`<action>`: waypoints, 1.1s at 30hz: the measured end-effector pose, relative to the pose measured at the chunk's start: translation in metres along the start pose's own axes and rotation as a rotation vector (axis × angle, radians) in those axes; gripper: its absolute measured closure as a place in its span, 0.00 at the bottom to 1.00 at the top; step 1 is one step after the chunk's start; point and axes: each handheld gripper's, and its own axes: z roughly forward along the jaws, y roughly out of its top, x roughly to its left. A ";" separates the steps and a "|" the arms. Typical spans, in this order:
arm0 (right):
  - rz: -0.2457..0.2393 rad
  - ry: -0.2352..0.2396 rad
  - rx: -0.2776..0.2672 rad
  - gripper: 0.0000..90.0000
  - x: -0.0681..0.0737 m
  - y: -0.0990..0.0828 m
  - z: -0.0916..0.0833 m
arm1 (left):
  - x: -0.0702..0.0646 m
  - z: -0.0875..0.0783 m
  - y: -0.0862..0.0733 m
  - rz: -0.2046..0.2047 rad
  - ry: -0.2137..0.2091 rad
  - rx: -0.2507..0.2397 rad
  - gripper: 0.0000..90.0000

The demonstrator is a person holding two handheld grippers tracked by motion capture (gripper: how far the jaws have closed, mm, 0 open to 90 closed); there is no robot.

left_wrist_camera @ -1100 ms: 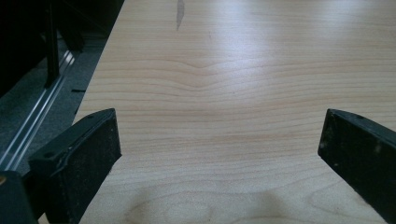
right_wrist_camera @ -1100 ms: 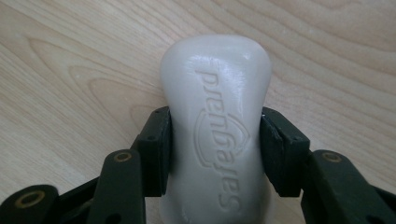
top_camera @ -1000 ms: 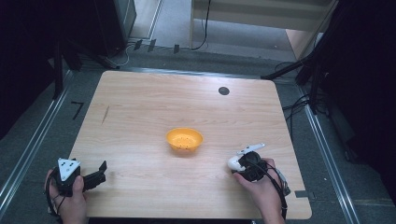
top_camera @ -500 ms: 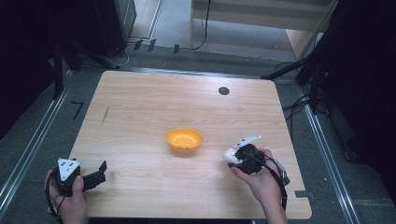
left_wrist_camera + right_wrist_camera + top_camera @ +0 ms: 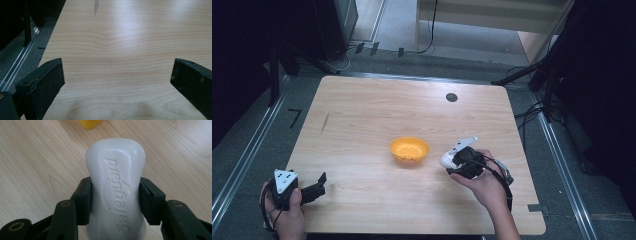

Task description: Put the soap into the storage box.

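Note:
My right gripper (image 5: 115, 202) is shut on a white bar of soap (image 5: 115, 187) with raised lettering, its pads pressing both narrow sides. In the high view the soap (image 5: 446, 160) is held above the table, just right of a small orange bowl (image 5: 410, 150) at the table's middle. The bowl's edge (image 5: 90, 123) shows at the top of the right gripper view. My left gripper (image 5: 319, 186) rests at the front left corner, jaws wide apart with nothing between them; its pads (image 5: 47, 85) frame bare wood.
The wooden table (image 5: 377, 110) has a dark round hole (image 5: 451, 97) near its far right edge and a dark streak (image 5: 325, 122) at the left. Metal rails and cables run along the floor on both sides.
My right hand has carried the soap up and leftward toward the orange bowl. The left hand has stayed put.

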 end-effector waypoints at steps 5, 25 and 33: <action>-0.067 0.017 -0.011 0.57 0.001 0.009 0.004 | 0.000 0.000 0.000 -0.002 -0.001 0.000 0.00; -0.247 0.019 -0.035 0.56 0.001 0.048 0.010 | 0.000 0.000 0.000 0.000 0.002 0.004 0.00; -0.323 0.013 -0.042 0.56 0.004 0.065 0.013 | 0.000 0.001 0.000 -0.001 0.002 0.005 0.00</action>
